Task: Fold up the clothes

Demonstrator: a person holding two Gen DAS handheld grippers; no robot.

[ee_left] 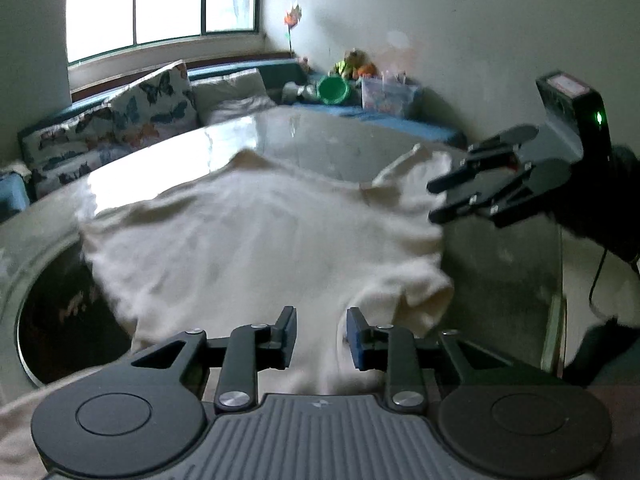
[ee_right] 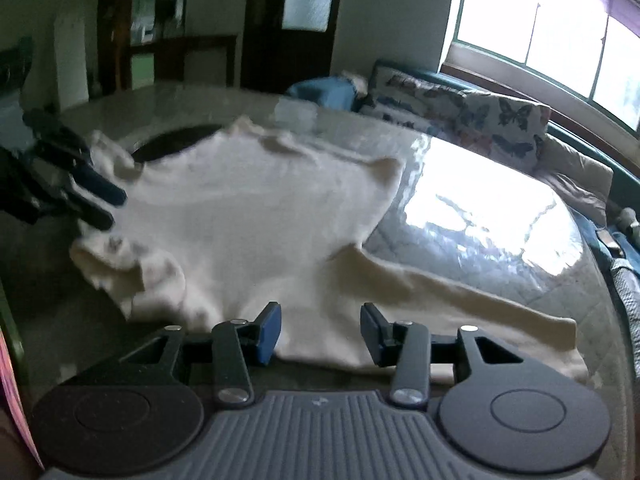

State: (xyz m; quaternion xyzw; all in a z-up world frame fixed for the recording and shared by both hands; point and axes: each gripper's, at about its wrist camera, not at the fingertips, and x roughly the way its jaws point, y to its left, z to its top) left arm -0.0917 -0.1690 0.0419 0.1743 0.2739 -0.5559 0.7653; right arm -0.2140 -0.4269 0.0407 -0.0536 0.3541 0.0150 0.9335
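Note:
A cream long-sleeved garment (ee_left: 248, 232) lies spread on a glossy round table (ee_left: 304, 132). In the left wrist view my left gripper (ee_left: 321, 336) is open just above the near edge of the garment, with nothing between its pads. My right gripper (ee_left: 434, 202) hovers open over the garment's far right edge. In the right wrist view the garment (ee_right: 256, 216) fills the middle, with one sleeve (ee_right: 460, 300) stretched right. My right gripper (ee_right: 320, 334) is open over its near hem. My left gripper (ee_right: 114, 208) shows at the left by a bunched sleeve (ee_right: 132, 268).
A bench with butterfly cushions (ee_left: 152, 100) runs behind the table under a window (ee_left: 160, 0). A green bowl (ee_left: 334, 90) and toys sit in the corner. A dark round opening (ee_left: 60, 320) shows in the table at left. A dark cabinet (ee_right: 168, 40) stands behind.

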